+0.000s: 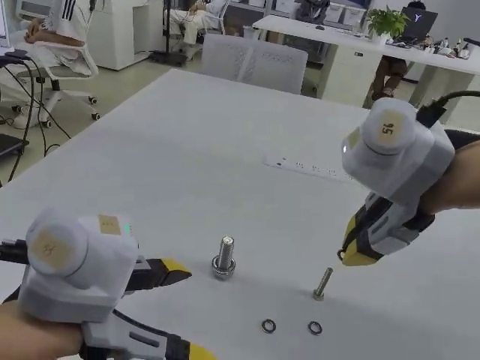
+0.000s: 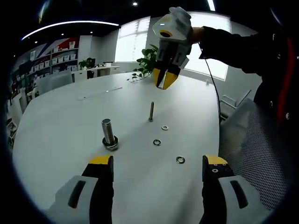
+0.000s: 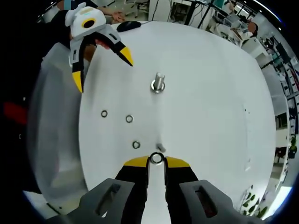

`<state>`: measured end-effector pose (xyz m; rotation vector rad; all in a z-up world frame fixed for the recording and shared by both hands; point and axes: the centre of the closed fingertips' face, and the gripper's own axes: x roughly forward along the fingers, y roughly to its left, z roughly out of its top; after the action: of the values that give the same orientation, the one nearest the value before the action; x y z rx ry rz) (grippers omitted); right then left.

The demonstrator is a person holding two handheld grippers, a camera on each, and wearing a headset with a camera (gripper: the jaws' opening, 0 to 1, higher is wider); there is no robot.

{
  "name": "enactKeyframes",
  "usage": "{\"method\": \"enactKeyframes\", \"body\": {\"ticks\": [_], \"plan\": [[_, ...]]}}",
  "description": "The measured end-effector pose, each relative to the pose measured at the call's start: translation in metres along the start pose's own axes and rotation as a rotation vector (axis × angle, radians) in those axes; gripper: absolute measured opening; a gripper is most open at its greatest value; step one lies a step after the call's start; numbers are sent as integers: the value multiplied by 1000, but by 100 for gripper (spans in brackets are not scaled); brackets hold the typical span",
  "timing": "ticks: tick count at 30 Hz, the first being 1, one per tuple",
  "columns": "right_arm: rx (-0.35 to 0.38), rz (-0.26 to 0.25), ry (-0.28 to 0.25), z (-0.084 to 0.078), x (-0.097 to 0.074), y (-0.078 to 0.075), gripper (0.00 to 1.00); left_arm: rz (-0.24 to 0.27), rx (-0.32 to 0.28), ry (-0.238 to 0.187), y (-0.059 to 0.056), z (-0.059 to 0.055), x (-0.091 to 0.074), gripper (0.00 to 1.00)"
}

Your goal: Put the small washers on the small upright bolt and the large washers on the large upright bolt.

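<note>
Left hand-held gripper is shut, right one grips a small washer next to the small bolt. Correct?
No, the left hand-held gripper is open: the left gripper view shows its jaws wide apart. The rest holds: the right hand-held gripper grips a small washer next to the small bolt.

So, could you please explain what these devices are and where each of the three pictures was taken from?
A person, not a robot, holds a claw in each hand. One picture comes from a headset camera looking down at the white table; the round ones from cameras riding on each claw. A large bolt and a small bolt stand upright, with loose washers nearby. The left claw is open and empty; the right claw pinches a small washer near the small bolt.
</note>
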<state>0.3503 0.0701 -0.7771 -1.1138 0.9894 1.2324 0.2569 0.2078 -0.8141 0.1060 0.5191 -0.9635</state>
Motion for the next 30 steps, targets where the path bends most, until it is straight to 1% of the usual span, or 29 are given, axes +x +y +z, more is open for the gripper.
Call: {"method": "enactKeyframes", "body": {"ticks": [2,5,7,19,30], "plan": [[-2,4,7,-1,5,-3,13,0,-3,2,0,-1,0,77],[-2,17,6,-2,10,-4,13,1,-7,4,1,-2,1,77],[-2,21,11,-3,14,-8,13,1,-8,4,1,-3,1,77],[-14,47,28,-8,34,-10,13,0,-18,11,2,-6,3,77],[-19,67,30,-6,38,-5,13,1,-27,13,2,-7,4,77]]}}
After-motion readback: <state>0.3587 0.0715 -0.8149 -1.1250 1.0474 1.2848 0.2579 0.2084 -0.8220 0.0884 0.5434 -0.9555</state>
